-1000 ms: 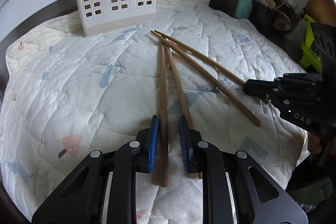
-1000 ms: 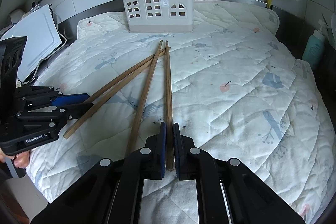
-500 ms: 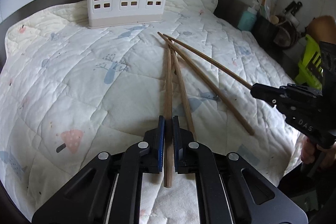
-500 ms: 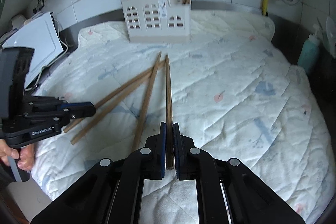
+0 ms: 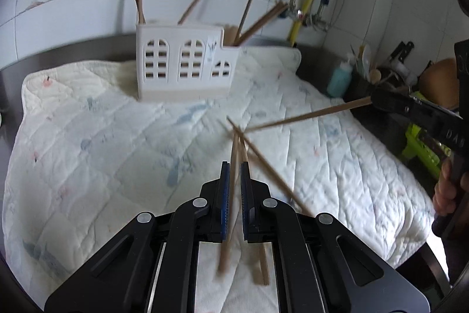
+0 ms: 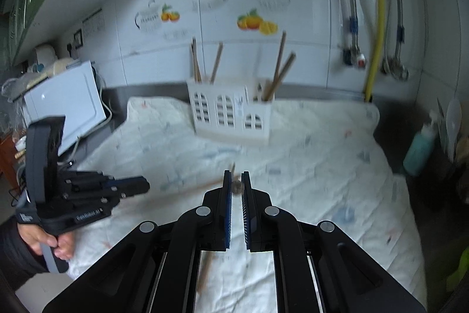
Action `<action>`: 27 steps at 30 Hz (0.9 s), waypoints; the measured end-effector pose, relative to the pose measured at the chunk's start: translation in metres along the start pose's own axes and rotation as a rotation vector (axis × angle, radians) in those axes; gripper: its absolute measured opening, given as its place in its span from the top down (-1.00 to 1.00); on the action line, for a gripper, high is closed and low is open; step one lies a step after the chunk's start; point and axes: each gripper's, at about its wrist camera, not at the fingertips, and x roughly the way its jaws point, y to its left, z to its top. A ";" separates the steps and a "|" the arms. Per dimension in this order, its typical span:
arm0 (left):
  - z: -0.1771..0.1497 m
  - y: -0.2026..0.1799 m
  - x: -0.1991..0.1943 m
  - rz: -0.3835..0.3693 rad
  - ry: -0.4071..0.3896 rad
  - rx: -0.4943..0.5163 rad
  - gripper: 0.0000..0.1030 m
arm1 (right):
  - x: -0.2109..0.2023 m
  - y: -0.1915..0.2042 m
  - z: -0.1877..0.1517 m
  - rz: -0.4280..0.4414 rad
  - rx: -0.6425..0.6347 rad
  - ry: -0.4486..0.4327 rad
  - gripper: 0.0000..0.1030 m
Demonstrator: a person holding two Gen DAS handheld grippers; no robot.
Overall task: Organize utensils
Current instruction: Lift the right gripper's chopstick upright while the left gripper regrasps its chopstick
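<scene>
My left gripper (image 5: 233, 166) is shut on a wooden chopstick (image 5: 231, 181) and holds it above the quilted mat, its far end pointing at the white utensil holder (image 5: 184, 63). My right gripper (image 6: 236, 176) is shut on another chopstick (image 6: 236, 186), seen end-on; in the left wrist view that chopstick (image 5: 307, 115) sticks out leftward from the right gripper (image 5: 378, 101). Two more chopsticks (image 5: 272, 175) lie on the mat under my left gripper. The holder (image 6: 231, 110) has several chopsticks standing in it. The left gripper also shows in the right wrist view (image 6: 143, 185).
The quilted mat (image 5: 88, 143) covers the counter. A teal bottle (image 6: 419, 148) and a dark utensil pot (image 5: 369, 84) stand at the right edge. A white appliance (image 6: 64, 101) stands at the left. Pipes and taps (image 6: 378, 19) run down the tiled wall behind.
Both grippers have lifted their chopsticks off the mat and tilted up toward the holder. The left gripper closed on its chopstick within the last second. Two chopsticks stay on the mat.
</scene>
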 end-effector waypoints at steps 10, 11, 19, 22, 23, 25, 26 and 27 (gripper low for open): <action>0.007 0.001 0.007 -0.011 0.038 0.046 0.89 | -0.001 0.005 0.033 0.004 -0.055 -0.030 0.88; 0.002 0.002 0.008 0.001 0.054 0.044 0.88 | -0.001 0.005 0.033 0.004 -0.059 -0.030 0.88; -0.032 0.008 0.015 -0.010 0.147 0.044 0.58 | -0.004 0.011 0.035 0.003 -0.074 -0.040 0.88; -0.041 0.007 0.018 -0.013 0.171 0.051 0.41 | -0.006 0.012 0.035 0.003 -0.074 -0.047 0.88; -0.044 0.007 0.019 -0.017 0.177 0.051 0.41 | -0.007 0.013 0.035 0.004 -0.073 -0.047 0.88; -0.049 0.005 0.023 -0.024 0.197 0.067 0.42 | -0.006 0.013 0.034 0.005 -0.074 -0.045 0.88; -0.051 0.004 0.024 -0.022 0.203 0.073 0.43 | -0.005 0.014 0.033 0.005 -0.075 -0.042 0.88; -0.053 0.002 0.025 -0.020 0.211 0.082 0.43 | -0.005 0.014 0.032 0.004 -0.076 -0.041 0.88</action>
